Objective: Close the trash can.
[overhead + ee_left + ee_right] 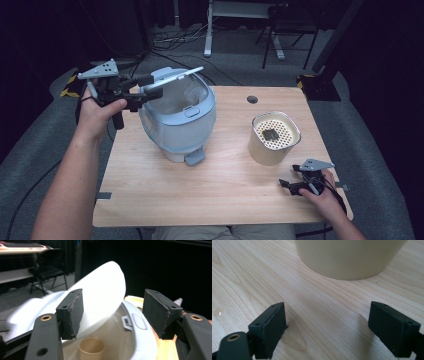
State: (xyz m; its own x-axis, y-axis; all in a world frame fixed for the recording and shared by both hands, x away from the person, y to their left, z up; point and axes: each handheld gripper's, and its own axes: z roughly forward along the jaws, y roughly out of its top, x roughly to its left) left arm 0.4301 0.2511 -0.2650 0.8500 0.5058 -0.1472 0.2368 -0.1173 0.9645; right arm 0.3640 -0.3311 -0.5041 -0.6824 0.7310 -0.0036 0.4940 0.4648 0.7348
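Left claw [152, 87] raised level at bin lid [172, 77], agape.

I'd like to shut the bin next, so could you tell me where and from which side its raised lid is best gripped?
Probably the lid's free front edge, taken from the bin's left side, where the left gripper already sits with open jaws. The lid is a thin, near-level flap hinged at the back, so that edge fits between the pads and swings down easiest.
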